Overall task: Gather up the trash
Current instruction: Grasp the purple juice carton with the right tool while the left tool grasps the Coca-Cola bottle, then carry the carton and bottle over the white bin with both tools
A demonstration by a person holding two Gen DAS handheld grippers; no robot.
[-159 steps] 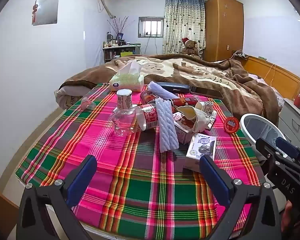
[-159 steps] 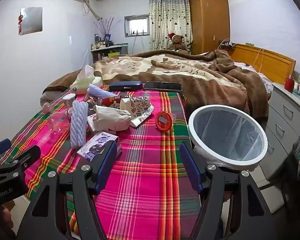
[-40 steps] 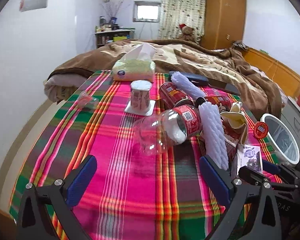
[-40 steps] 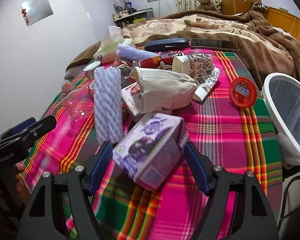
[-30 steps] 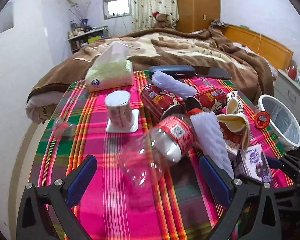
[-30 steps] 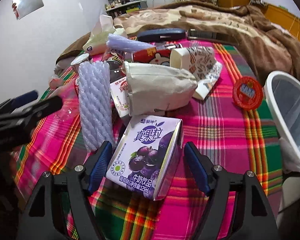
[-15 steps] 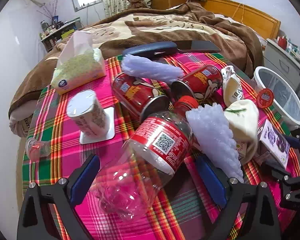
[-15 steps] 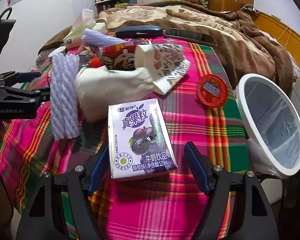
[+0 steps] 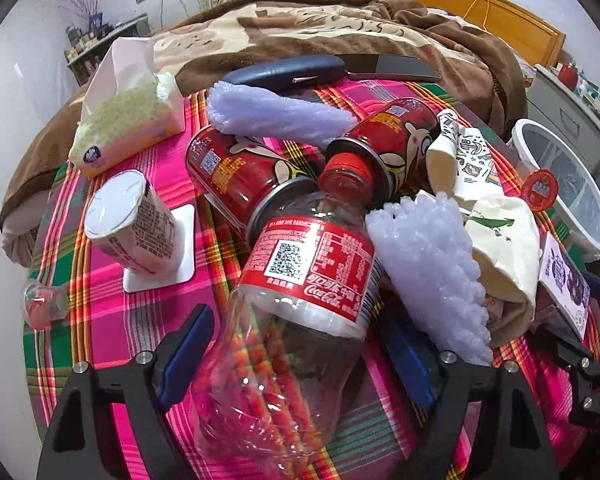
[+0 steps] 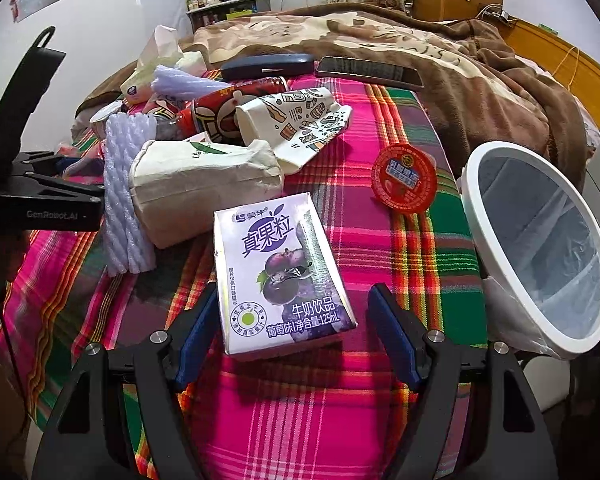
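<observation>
Your left gripper straddles an empty clear plastic bottle lying on the plaid tablecloth, its jaws closing around the bottle's lower body; the blue pads do not appear to press on it yet. Your right gripper stands open on either side of a purple milk carton, which lies flat with a gap at the right pad; whether the left pad touches it cannot be told.

Just beyond the bottle's red cap, two red cans lie on their sides, a strip of white foam netting beside the bottle. Left of them a paper cup stands on a white coaster.

Past the carton lie a crumpled paper bag, a printed paper wrapper and a red lid. A white-rimmed bin with a clear liner stands at the table's right edge.

At the far edge rest a tissue pack, a dark case and a phone, against a brown blanket.
</observation>
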